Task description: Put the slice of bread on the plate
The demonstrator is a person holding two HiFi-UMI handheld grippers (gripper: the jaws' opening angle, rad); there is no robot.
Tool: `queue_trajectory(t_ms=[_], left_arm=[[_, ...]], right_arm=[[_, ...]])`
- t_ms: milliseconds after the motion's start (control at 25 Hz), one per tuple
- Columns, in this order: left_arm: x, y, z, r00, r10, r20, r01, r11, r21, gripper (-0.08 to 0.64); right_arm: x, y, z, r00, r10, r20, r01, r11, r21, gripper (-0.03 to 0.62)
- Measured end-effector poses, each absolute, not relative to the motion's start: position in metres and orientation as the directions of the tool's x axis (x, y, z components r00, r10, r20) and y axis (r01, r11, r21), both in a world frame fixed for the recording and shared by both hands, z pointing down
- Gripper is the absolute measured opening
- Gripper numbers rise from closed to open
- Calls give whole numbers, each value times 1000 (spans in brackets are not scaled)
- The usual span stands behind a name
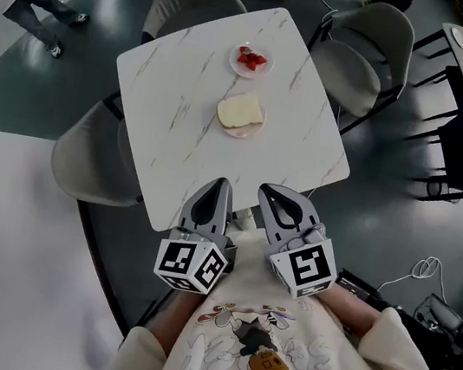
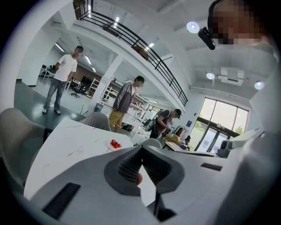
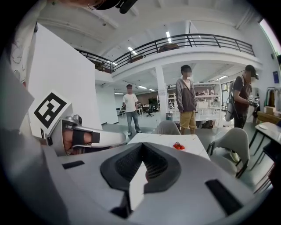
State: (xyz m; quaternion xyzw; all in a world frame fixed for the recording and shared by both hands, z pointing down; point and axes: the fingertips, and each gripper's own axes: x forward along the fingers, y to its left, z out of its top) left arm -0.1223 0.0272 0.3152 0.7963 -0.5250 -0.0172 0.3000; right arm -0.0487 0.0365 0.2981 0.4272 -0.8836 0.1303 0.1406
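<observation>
In the head view a pale slice of bread (image 1: 240, 111) lies on a small plate (image 1: 242, 131) near the middle of the white marble table (image 1: 172, 117). My left gripper (image 1: 222, 184) and right gripper (image 1: 268, 189) hover side by side over the table's near edge, well short of the bread, both shut and empty. In the left gripper view the jaws (image 2: 141, 148) meet at the tip, and the right gripper view shows the same (image 3: 142, 147). In both gripper views the bread is hidden behind the jaws.
A second small plate with red strawberries (image 1: 251, 58) (image 2: 115, 144) (image 3: 178, 146) sits farther back on the table. Grey chairs (image 1: 365, 44) (image 1: 86, 160) ring the table. People stand beyond it (image 2: 124, 102) (image 3: 187, 99). A large white surface (image 1: 8, 257) lies at lower left.
</observation>
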Motion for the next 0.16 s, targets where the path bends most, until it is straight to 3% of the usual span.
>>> queue_trajectory(t_ms=[160], left_arm=[[-123,31,315,450,-843,295,-824,-265,501,9]], right_arm=[[-42,35,294,-565,-748,347,-815,571,-96,5]])
